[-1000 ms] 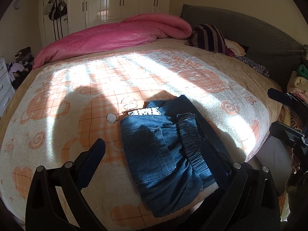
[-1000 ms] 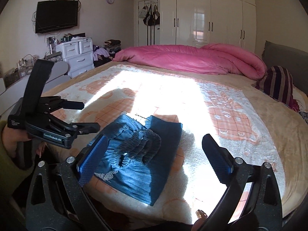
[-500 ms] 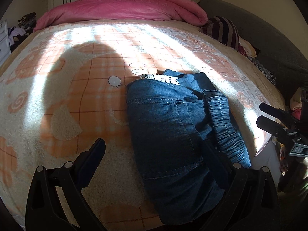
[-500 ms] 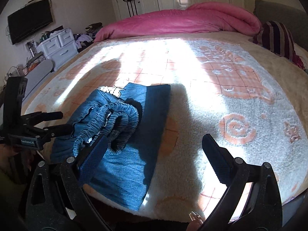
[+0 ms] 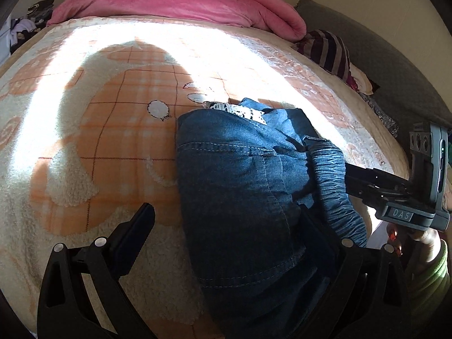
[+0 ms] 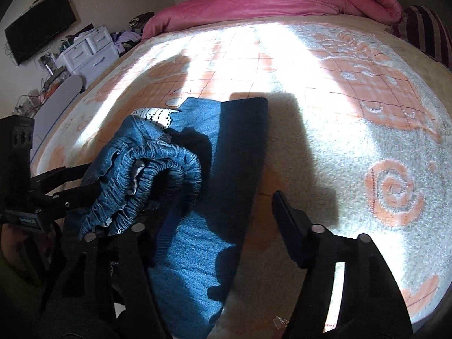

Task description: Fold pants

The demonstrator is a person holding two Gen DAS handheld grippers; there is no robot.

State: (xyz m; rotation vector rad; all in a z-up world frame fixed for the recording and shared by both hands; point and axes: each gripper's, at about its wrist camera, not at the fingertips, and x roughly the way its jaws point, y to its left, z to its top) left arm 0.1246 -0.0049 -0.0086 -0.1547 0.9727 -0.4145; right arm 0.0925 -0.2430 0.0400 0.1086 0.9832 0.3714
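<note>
Over the pants (image 6: 197, 254) on the blanket (image 6: 339, 155), my right gripper (image 6: 223, 212) has descended, jaws closing around denim; left gripper (image 5: 226, 226) stays spread.

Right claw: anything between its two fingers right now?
Yes. In the right wrist view the right claw, closing, straddles the edge of the folded jeans; the rest of the gap is bare blanket.

Pants (image 5: 240, 186) blue denim, white dotted lining. Blanket (image 5: 113, 130) cream with orange checks, swirls. Duvet (image 5: 175, 2) pink. Pillow (image 5: 327, 48) maroon-grey striped. Tools black.
</note>
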